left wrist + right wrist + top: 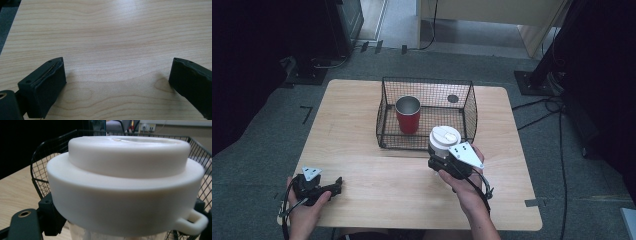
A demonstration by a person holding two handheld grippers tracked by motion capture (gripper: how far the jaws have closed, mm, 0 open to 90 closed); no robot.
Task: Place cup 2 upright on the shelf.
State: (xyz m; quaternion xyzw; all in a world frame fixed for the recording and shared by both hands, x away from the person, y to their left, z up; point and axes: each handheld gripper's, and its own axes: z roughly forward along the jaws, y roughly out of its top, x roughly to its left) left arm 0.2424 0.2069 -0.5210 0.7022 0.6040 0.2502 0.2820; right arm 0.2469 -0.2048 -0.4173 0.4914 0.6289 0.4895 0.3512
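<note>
High view: white-lidded cup (443,139) within right hand-held gripper (438,156)

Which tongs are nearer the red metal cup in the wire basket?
Right. The right tongs hover just outside the basket's front edge, near the red metal cup; the left tongs rest at the table's near-left corner.

Cup (441,145): clear body with a white stepped lid (125,182), small loop tab at the lid's rim. Upright, lid on. Held off the table just in front of the wire basket (427,112), near its front right corner. Basket stands mid-table, open top. A red cup (408,115), metal-lined and open, stands upright inside, left of centre.
</note>
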